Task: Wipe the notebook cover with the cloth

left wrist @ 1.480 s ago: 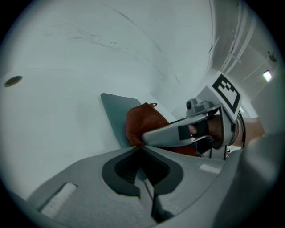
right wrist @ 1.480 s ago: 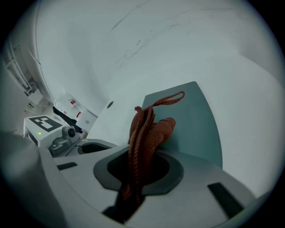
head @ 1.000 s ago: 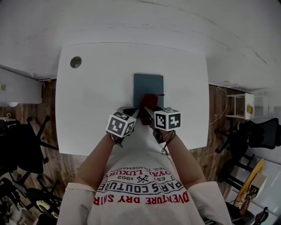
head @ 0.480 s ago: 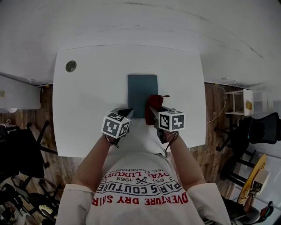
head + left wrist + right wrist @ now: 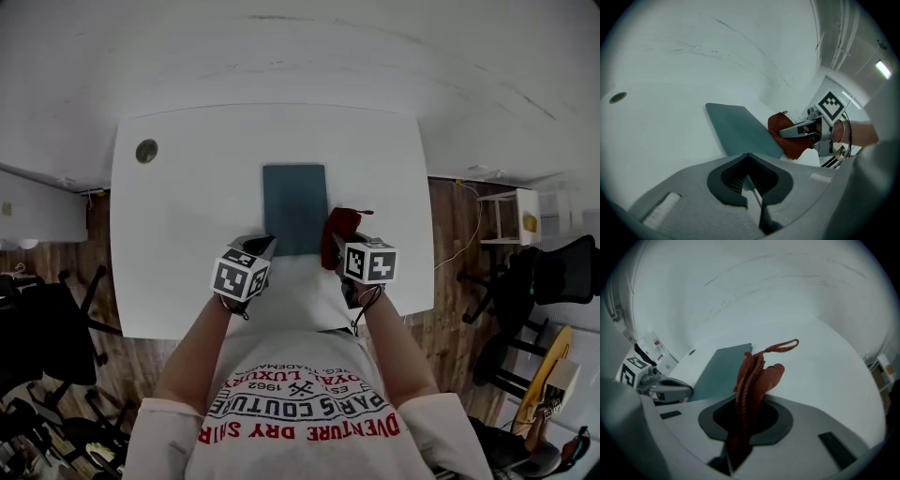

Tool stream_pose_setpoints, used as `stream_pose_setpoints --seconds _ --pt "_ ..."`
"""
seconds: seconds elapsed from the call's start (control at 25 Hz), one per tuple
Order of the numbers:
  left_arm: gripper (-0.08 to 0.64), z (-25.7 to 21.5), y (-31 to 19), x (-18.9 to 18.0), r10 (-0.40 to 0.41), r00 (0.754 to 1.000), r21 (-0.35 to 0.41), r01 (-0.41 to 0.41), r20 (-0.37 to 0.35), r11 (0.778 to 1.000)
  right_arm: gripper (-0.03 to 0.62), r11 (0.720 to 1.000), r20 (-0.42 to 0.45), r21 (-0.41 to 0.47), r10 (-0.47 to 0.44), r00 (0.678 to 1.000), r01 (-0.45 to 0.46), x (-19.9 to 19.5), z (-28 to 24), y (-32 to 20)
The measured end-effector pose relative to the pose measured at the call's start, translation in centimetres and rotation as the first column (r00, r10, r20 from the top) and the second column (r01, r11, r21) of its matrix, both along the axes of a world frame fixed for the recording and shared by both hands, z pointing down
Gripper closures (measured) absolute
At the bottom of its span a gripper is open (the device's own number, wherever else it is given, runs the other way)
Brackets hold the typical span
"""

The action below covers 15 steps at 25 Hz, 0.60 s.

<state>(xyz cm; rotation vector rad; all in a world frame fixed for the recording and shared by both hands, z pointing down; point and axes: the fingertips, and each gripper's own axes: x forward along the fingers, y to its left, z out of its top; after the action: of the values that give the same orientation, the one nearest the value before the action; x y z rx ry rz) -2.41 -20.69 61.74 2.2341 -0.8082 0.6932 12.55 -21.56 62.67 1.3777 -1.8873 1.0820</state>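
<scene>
right gripper view: bunched woven red cloth [image 5: 754, 378] in jaws, flat rectangular notebook [image 5: 723, 369]

Plan of the work surface: the notebook [image 5: 295, 209] lies flat near the middle of the table [image 5: 187, 234], with a round grommet [image 5: 146, 151] well apart from it at the far left corner. The left gripper [image 5: 260, 247] sits at the notebook's near left corner and the right gripper [image 5: 339, 246] just beside its near right corner. The cloth [image 5: 337, 228] is clamped between the right gripper's jaws, to the right of the notebook
</scene>
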Motion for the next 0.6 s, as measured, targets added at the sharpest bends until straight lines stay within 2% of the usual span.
stream_pose_setpoints --seconds 0.08,0.12,0.24,0.4,0.52,0.6 --pt "0.551 -0.1 0.0 0.1 -0.003 1.000 0.037 0.003 0.020 0.999 0.526 0.999 -0.058 -0.016 0.028 0.998 -0.029 2.0 0.5 0.3" --pt "0.551 -0.1 0.0 0.2 -0.005 0.999 0.062 0.003 0.031 0.998 0.526 0.998 -0.026 -0.027 0.061 0.998 -0.062 2.6 0.3 0.6" --pt "0.551 -0.1 0.2 0.4 -0.019 0.996 0.155 0.006 0.082 0.988 0.528 0.988 0.148 -0.058 0.148 0.978 -0.141 2.8 -1.0 1.2" --pt "0.551 -0.5 0.3 0.3 -0.066 0.991 0.251 0.035 0.118 0.967 0.526 0.997 0.120 -0.010 0.077 0.990 -0.076 2.9 -2.7 1.4" --pt "0.551 -1.6 -0.3 -1.0 -0.188 0.978 0.315 0.151 0.088 0.937 0.525 0.997 0.141 0.042 0.051 0.989 -0.058 2.6 -4.5 1.3" --pt "0.551 -3.0 -0.4 -1.8 -0.251 0.966 0.342 0.215 0.063 0.915 0.525 0.991 0.140 0.123 0.039 0.989 -0.056 2.6 -6.5 0.8"
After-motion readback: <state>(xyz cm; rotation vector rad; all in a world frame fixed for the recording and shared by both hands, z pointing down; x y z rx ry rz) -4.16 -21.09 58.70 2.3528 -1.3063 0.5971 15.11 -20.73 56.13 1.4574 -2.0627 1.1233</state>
